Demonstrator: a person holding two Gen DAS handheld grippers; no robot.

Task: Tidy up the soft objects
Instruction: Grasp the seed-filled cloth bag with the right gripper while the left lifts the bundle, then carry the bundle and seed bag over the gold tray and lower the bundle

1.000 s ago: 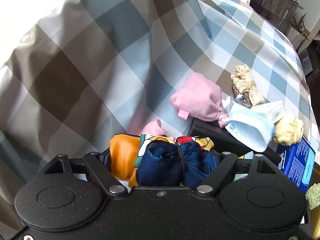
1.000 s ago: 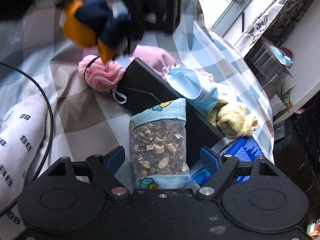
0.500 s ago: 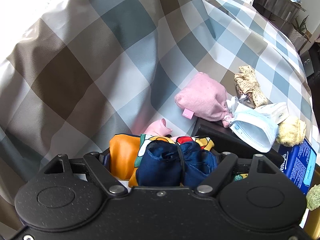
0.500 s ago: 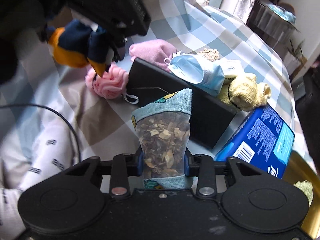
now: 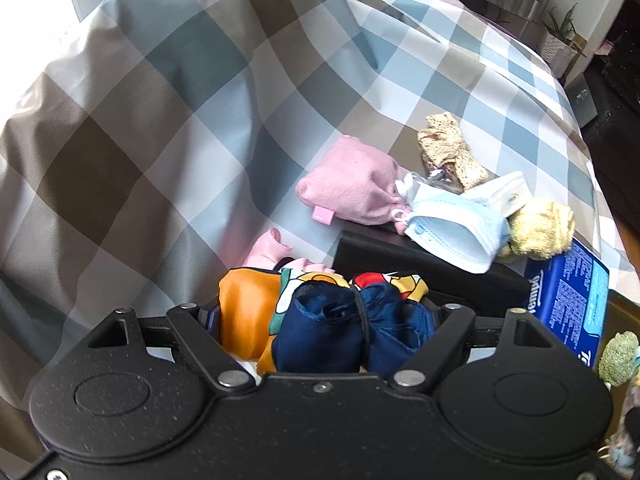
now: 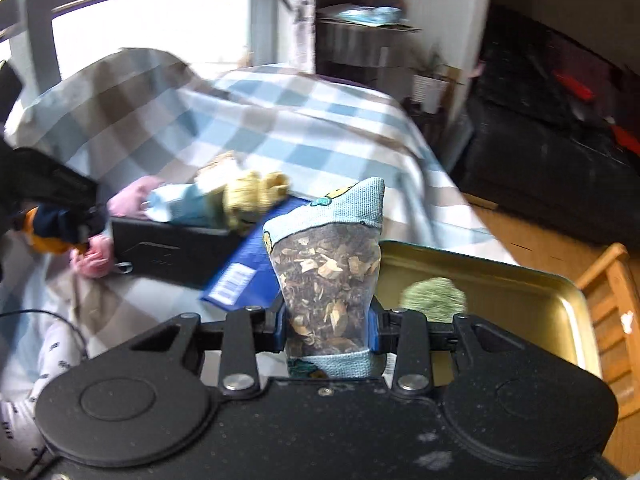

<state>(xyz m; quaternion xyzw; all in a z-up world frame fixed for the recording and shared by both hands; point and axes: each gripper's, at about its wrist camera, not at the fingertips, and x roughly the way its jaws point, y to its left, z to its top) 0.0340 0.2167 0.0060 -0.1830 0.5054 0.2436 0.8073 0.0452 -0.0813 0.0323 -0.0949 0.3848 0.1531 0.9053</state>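
The right gripper had clamped its blue pads on a mesh sachet of dried herbs, which stood upright between the jaws, its blue cloth top toward 12 o'clock. The left gripper held a bunched fabric bundle, navy, orange and patterned, pinched between its jaws at a middling width.

At 3 o'clock from the sachet sat a brass-coloured tin tray with a green fuzzy ball in it. At 9 o'clock lay a blue tissue pack beside a black box; on the box rested a light blue face mask, with a yellow plush toy at its right end and a pink pouch at its left. A pink frilly scrunchie lay on the checked bedcover at the box's near corner.

A second before, the right jaws stood wide around the sachet, not pressing it; now they gripped it, and the view had swung from the box toward the tray. The left gripper's load was unchanged.
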